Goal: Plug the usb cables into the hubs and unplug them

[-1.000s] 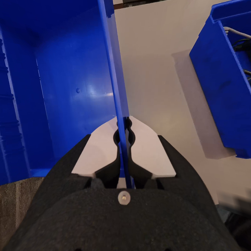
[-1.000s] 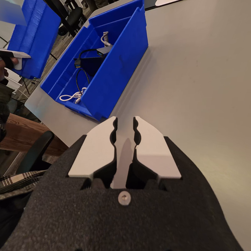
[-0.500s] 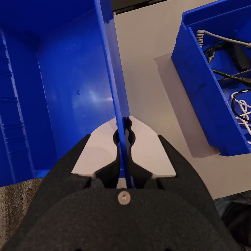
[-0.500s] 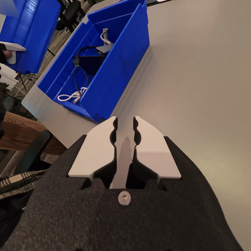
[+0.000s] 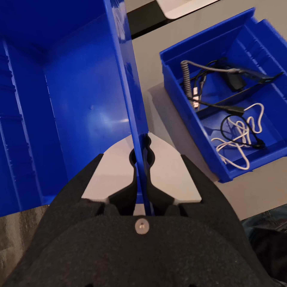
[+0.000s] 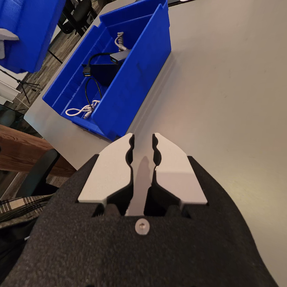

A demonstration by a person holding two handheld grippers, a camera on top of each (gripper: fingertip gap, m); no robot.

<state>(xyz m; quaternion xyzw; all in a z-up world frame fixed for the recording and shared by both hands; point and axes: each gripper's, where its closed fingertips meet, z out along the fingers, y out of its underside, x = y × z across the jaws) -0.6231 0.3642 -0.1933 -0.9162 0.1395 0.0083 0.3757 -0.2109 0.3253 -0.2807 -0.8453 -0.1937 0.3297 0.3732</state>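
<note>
Cable bin [image 5: 186,111] slides further into left view; left gripper [image 5: 140,135] clamps empty bin [image 5: 121,62] wall; right gripper [image 6: 143,136] part-open, holding nothing; hub [image 6: 119,55] half hidden behind cable bin wall.

Black textured tongs [image 6: 143,136], white fingers [image 6: 111,170], silver screw [image 6: 142,228].

Nothing readable here, honestly. No lettering, brand marks or numbers show on the blue plastic bins [image 6: 133,87], the tangled cables [image 5: 233,139] inside the right one, or the plain grey table [image 6: 225,93]. Any printing on the small connectors is too blurry to make out.
</note>
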